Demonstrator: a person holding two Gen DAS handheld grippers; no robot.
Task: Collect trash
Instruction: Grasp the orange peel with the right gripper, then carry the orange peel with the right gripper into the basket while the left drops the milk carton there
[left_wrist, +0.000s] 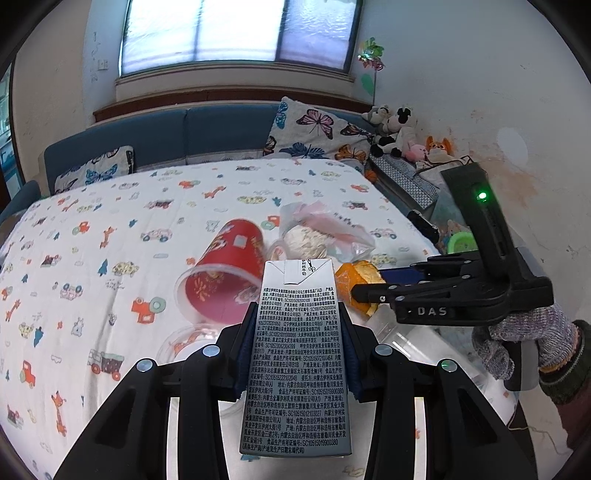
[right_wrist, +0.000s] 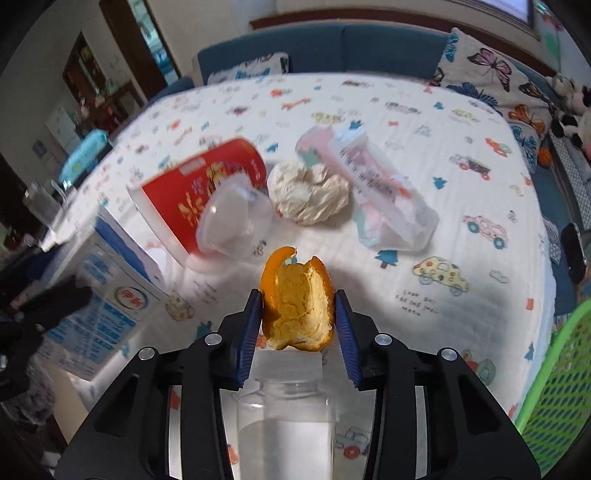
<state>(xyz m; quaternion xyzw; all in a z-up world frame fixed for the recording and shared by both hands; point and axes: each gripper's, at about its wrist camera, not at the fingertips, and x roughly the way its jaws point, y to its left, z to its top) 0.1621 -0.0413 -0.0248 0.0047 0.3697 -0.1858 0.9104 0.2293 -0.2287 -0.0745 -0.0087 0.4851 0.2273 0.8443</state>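
You're in a home: a blue sofa (left_wrist: 192, 136) with butterfly cushions (left_wrist: 314, 129), plush toys (left_wrist: 395, 129) upper right, window (left_wrist: 236, 33) above.
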